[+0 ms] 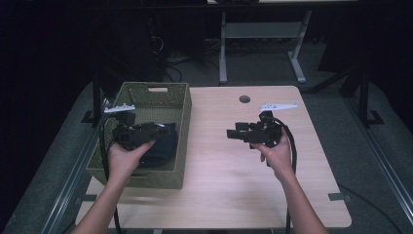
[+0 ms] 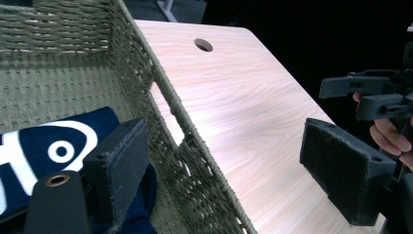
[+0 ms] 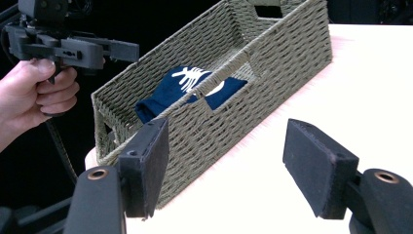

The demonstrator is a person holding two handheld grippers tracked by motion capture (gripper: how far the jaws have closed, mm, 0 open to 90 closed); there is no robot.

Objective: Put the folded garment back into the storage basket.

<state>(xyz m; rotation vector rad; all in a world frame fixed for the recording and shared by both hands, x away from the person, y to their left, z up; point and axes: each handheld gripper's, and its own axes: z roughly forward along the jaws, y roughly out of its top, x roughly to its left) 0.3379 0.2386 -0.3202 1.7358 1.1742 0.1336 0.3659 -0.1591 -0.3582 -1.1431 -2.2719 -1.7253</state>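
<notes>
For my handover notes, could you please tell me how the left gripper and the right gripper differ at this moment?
The left gripper hangs over the woven basket, above the folded navy cloth; the right gripper hangs over bare table. The left gripper points toward the table's middle from the left, the right gripper from the right. Both have open, empty jaws.

Bare wooden table (image 1: 234,165), round hole (image 1: 244,99).

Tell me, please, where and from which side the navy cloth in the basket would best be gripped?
Probably from straight above, on the bunched upper fold of the navy cloth. It lies folded low inside the woven basket, whose walls block a sideways approach. The open left gripper is held over it, so it seems best placed to pinch that fold.
</notes>
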